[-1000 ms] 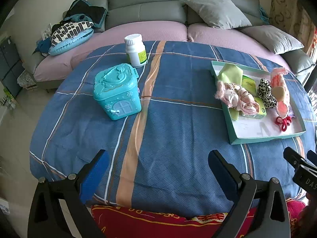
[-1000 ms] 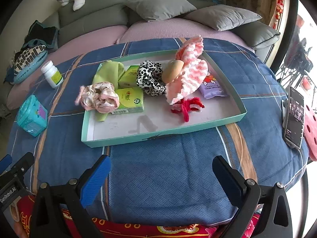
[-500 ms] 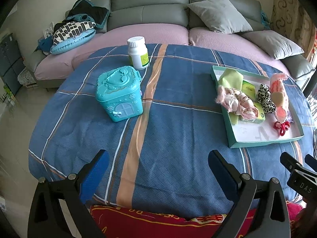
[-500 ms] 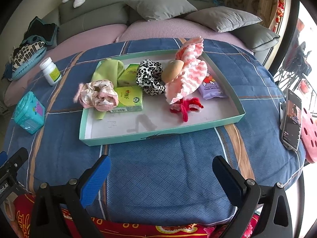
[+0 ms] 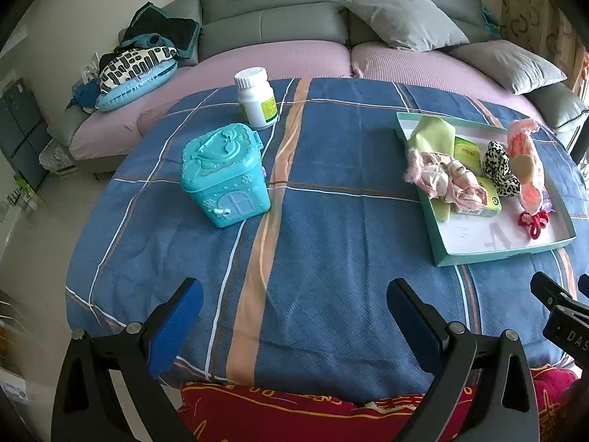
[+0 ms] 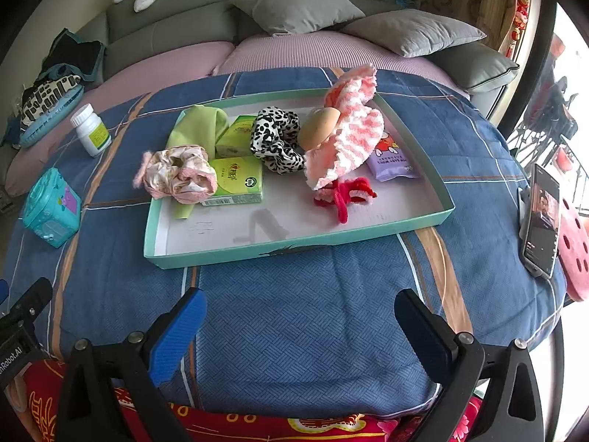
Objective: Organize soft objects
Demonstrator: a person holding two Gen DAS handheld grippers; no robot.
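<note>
Over on the left side of the table (image 5: 331, 243), which is covered by a blue plaid cloth, a teal house-shaped box (image 5: 224, 175) stands with its lid down, and a white pill bottle (image 5: 256, 97) stands upright just beyond it toward the far edge. The left gripper (image 5: 294, 316) hovers over the near edge with its jaws spread wide and nothing between them.

Right of centre lies a shallow teal tray (image 6: 294, 248) holding the soft things in a loose cluster along its far half. From its left end: a pale pink scrunchie (image 6: 176, 175) slumped against a green packet (image 6: 237, 180), a lime-green cloth (image 6: 198, 125) behind them, a leopard-print scrunchie (image 6: 276, 138), a pink-and-white fluffy piece (image 6: 349, 140) with a tan pad (image 6: 318, 129) resting on it, and a red fuzzy tie (image 6: 344, 193) on the tray floor. A purple packet (image 6: 390, 160) lies by the right wall.

The right gripper (image 6: 300, 326) hangs over the near edge facing the tray, jaws fully apart and empty.

All the soft pieces look light and limp; they should squash under a pinch and drape. Taking a scrunchie through its gathered bulk, not a loose frill, seems safest.

A phone (image 6: 541, 221) rests by the right edge.
</note>
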